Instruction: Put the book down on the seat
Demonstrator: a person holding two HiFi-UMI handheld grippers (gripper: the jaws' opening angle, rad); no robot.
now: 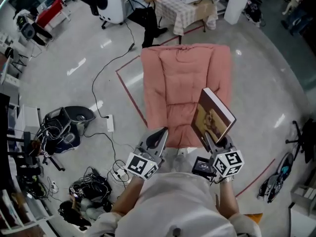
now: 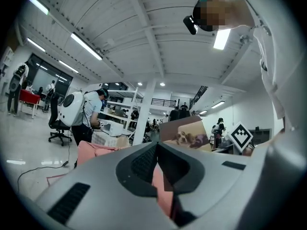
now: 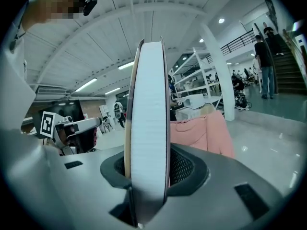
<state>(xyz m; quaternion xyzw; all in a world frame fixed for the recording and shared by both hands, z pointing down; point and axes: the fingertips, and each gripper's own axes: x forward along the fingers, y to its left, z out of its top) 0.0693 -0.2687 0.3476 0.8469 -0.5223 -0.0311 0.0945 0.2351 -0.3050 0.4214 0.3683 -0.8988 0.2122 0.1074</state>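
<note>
The seat point(image 1: 185, 90) is a pink padded lounger on the floor straight ahead, and it also shows in the left gripper view point(image 2: 96, 152) and the right gripper view point(image 3: 206, 128). My right gripper point(image 1: 217, 144) is shut on the book point(image 1: 212, 120), which stands upright over the seat's near right corner. A dog picture on its cover faces left. In the right gripper view the book point(image 3: 149, 128) is edge-on, white pages toward the camera, with the right gripper point(image 3: 148, 164) clamping its lower part. My left gripper point(image 1: 157, 138) hovers at the seat's near edge, shut and empty, its tips touching point(image 2: 157, 145).
Cables, a power strip point(image 1: 109, 123) and dark bags point(image 1: 66, 125) lie on the floor to the left. A table with a checked cloth point(image 1: 180, 9) and a person point(image 1: 145, 14) stand beyond the seat. Red tape lines mark the floor around it.
</note>
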